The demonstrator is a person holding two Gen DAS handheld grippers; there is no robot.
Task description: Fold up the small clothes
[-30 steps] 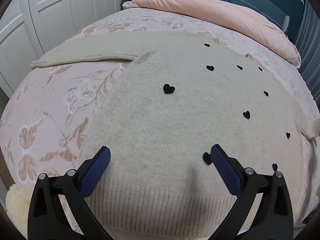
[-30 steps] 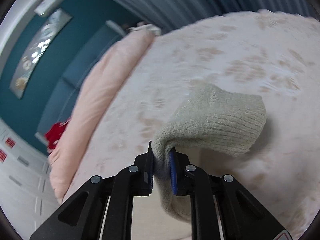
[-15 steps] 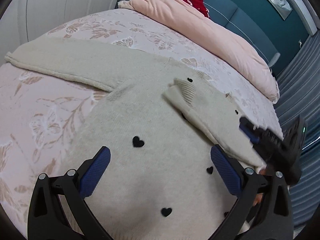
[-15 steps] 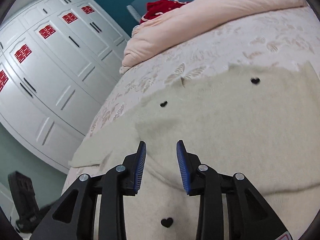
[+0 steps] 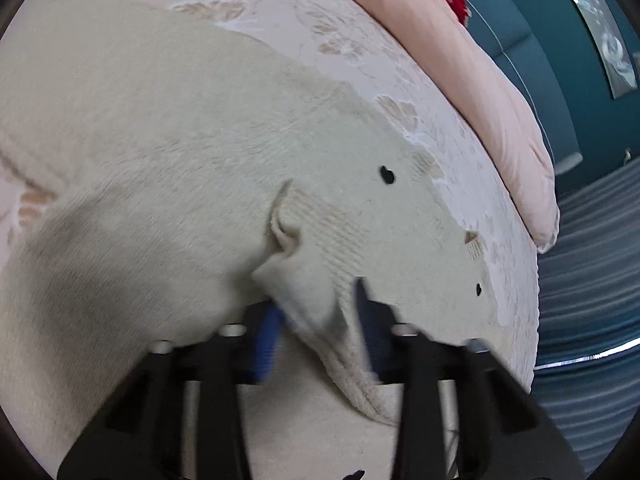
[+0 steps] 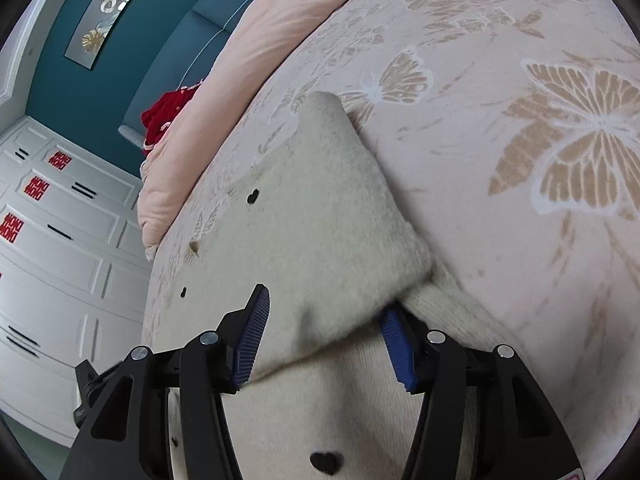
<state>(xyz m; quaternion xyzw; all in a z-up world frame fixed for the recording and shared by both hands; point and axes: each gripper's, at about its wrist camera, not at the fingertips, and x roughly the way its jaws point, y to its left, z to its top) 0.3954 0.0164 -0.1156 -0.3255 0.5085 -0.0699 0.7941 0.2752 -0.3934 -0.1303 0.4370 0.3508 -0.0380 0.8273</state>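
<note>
Garment: a cream fuzzy knit sweater with small black hearts [image 5: 160,184] lies spread flat on the bed, filling the space ahead of and beneath both sets of jaws.

Cuff: the ribbed cream sleeve cuff [image 5: 320,264] lies folded over the sweater body and runs down into the gap between the left jaws; its rolled edge hangs just below them.

Left gripper: the left gripper [image 5: 320,324] is motion-blurred. Its blue pads sit narrowly apart on either side of the cuff fabric (whether they actually pinch it, I cannot tell from the blur).

Right gripper: the right gripper [image 6: 324,340] has its jaws spread fairly wide, straddling the folded sleeve.

Folded sleeve: the thick cream sleeve fold [image 6: 332,216] extends away from the right jaws to a rounded corner near the far end. The left blue pad [image 6: 252,340] stands clear beside the fold; the right pad is partly tucked under its edge.

Hearts: one black heart [image 6: 326,462] shows below the right jaws, on the sweater body between the black arms.

Bedding: a pale pink bedspread with tan butterfly print [image 6: 560,140] lies to the right of the right jaws.

Beyond the jaws: a rolled peach-pink duvet [image 5: 480,80] lies far ahead, with a red fabric item [image 6: 168,112] at its end.

Background: white panelled wardrobe doors [image 6: 60,260] stand to the left of the right jaws.
</note>
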